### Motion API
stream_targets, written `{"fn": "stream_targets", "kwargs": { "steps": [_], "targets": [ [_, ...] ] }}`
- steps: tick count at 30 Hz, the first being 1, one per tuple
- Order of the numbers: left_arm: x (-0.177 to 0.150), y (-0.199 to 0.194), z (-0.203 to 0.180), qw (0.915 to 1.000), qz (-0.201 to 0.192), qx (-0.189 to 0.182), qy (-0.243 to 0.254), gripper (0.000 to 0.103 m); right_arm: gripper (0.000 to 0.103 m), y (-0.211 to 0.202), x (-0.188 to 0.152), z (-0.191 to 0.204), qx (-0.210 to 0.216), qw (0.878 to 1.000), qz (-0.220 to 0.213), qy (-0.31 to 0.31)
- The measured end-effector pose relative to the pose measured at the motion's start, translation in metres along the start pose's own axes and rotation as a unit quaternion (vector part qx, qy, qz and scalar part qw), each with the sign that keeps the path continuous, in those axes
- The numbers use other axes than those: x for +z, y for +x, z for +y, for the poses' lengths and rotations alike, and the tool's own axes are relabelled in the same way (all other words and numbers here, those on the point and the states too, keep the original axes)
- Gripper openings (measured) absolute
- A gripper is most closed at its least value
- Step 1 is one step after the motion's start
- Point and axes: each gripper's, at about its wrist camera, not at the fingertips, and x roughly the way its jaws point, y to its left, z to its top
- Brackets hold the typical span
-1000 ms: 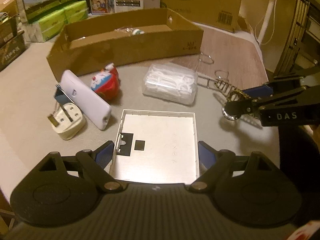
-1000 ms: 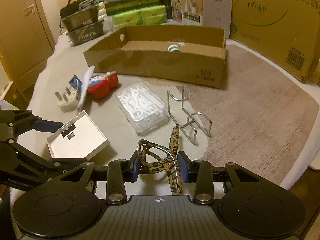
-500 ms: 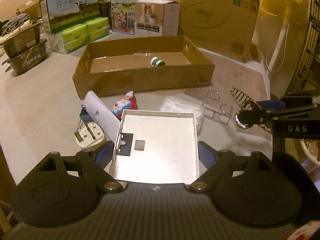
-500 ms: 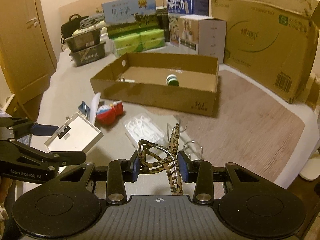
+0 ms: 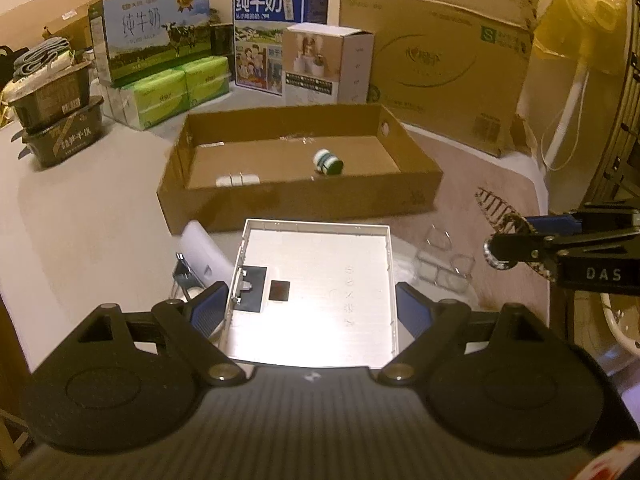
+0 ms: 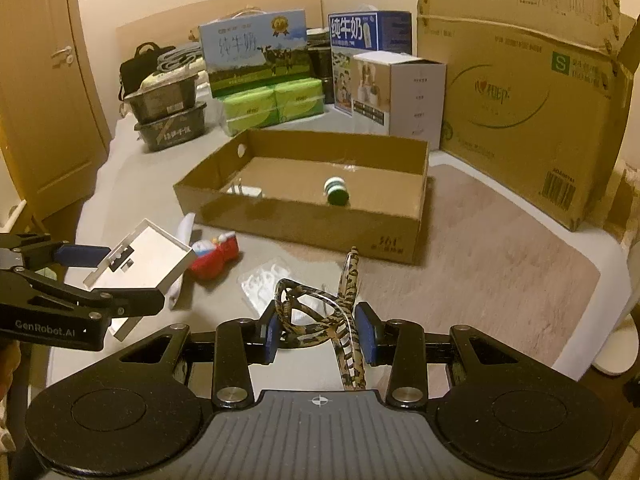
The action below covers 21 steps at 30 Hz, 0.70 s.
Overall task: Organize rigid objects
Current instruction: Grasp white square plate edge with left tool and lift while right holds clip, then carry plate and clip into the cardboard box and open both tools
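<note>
tray (image 5: 320, 280): brushed metal, glossy | open box (image 5: 300, 204): matt cardboard | hair clip (image 6: 320, 320): glossy plastic

The square tray (image 5: 320, 280) is sitting between the left jaws, and the open cardboard box (image 5: 296, 200) is lying just beyond it, holding a small bottle (image 5: 328, 162) and a plug (image 5: 237, 179). The hair claw (image 6: 320, 312) is sitting between the right jaws, with the toy figure (image 6: 216, 254) lying ahead to their left, before the box
</note>
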Motion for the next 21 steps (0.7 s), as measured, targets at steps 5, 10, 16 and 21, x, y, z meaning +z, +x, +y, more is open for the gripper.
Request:
{"fn": "stream_targets", "kwargs": {
  "steps": [5,10,16,21],
  "targets": [
    [0.025,0.011,0.008,0.9999,-0.014,0.008,0.001,0.087,0.039,0.005,0.022,-0.009,-0.003,1.000,-0.018,-0.001],
    [0.053,0.028,0.014,0.9997,-0.023,0.011,0.005,0.087,0.039,0.019,0.047,-0.019,-0.009,0.999,-0.031,-0.006],
    [0.083,0.052,0.021,0.9995,-0.028,0.013,0.000,0.087,0.039,0.043,0.078,-0.031,-0.010,0.999,-0.036,-0.010],
    [0.104,0.075,0.028,0.9995,-0.027,0.018,-0.002,0.087,0.039,0.066,0.099,-0.040,-0.009,0.999,-0.036,-0.009]
  ]
}}
